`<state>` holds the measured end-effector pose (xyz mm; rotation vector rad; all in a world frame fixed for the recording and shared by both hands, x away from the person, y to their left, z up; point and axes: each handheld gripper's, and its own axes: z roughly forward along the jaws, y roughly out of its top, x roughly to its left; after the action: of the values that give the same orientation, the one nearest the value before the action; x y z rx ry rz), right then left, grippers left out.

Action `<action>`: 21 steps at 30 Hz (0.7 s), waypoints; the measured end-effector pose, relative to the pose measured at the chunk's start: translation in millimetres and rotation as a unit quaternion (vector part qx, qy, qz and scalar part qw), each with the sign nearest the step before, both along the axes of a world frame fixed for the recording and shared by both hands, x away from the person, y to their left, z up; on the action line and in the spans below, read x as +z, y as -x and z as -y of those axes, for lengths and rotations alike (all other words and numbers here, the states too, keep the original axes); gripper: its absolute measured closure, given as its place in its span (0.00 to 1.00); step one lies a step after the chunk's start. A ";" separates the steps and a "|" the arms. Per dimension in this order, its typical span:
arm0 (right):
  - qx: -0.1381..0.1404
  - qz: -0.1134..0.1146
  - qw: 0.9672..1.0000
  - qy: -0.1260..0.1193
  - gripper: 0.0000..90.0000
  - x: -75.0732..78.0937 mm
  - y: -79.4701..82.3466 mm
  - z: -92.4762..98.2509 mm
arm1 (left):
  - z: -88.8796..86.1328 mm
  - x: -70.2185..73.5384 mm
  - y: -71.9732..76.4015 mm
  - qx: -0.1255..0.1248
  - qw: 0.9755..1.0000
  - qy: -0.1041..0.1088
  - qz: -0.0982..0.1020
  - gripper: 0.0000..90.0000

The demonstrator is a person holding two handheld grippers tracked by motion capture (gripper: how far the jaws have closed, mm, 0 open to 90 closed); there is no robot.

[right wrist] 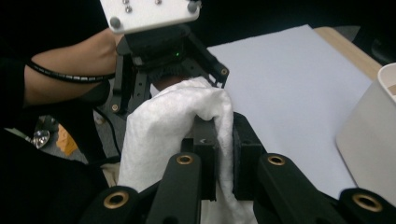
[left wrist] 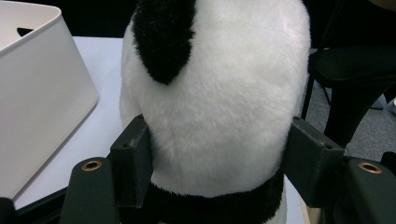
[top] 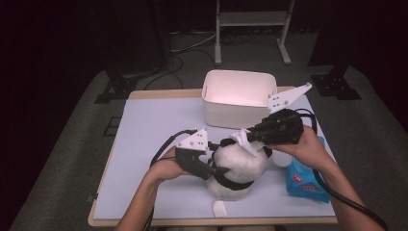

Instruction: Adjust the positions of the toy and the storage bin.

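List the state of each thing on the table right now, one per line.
Plush panda: upright on the table, clamped at the sides by the left tool.
White wipe: pinched in the shut right tool, held above the panda.
White bin: upright, open-topped, nothing seen inside.
Blue wipe packet: lying flat near the right edge.

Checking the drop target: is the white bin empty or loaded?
Cannot tell fully: the high view shows the white bin with bare inner walls, but its floor is hidden.
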<state>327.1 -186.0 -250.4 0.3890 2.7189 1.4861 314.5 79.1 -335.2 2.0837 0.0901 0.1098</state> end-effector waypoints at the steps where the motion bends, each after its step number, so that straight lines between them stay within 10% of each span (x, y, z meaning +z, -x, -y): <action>1: 0.001 0.000 1.000 0.003 0.92 -1.1 -0.1 -0.8 | -0.2 -0.3 -0.4 0.000 1.000 0.001 0.001 0.36; 21: -0.026 -0.008 1.000 0.017 0.92 -13.8 8.6 30.1 | 5.1 1.9 -1.0 0.006 1.000 0.011 0.002 0.41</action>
<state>318.5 -216.1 -264.2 0.4666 2.7196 1.4293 315.4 74.0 -333.3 2.0621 0.0996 0.1200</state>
